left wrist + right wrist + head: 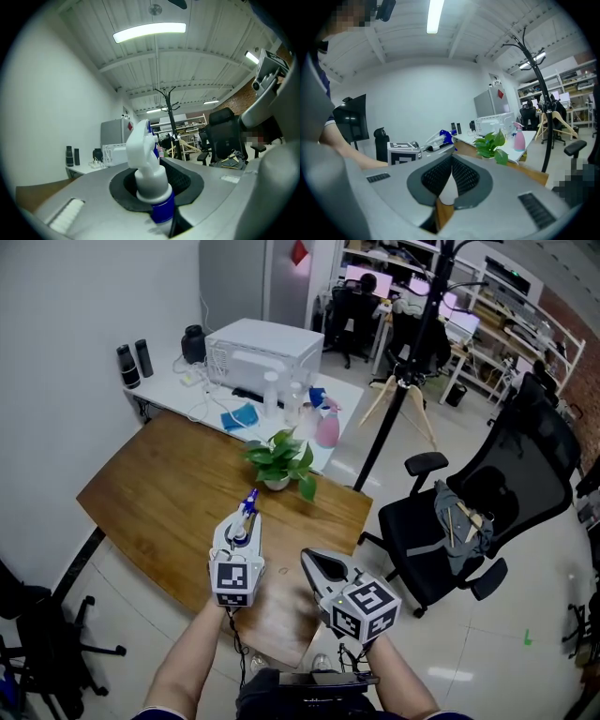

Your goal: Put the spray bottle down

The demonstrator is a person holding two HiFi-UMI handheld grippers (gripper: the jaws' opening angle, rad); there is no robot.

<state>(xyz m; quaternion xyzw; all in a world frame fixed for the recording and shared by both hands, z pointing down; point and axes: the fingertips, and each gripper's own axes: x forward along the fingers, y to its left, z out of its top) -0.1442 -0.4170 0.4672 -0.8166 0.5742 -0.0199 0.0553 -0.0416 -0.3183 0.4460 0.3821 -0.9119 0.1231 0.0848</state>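
The spray bottle, with a white trigger head and a blue collar, is held by its neck in my left gripper above the wooden table, just short of the potted plant. In the left gripper view the bottle's head rises upright between the jaws of the left gripper, which are shut on the neck. The bottle's body is hidden below the jaws. My right gripper hovers to the right, over the table's near edge, shut and holding nothing. From the right gripper the bottle shows at left.
A potted plant stands at the table's far edge. Behind it a white side table carries a microwave, a pink spray bottle and clear bottles. A black office chair and a tall stand stand to the right.
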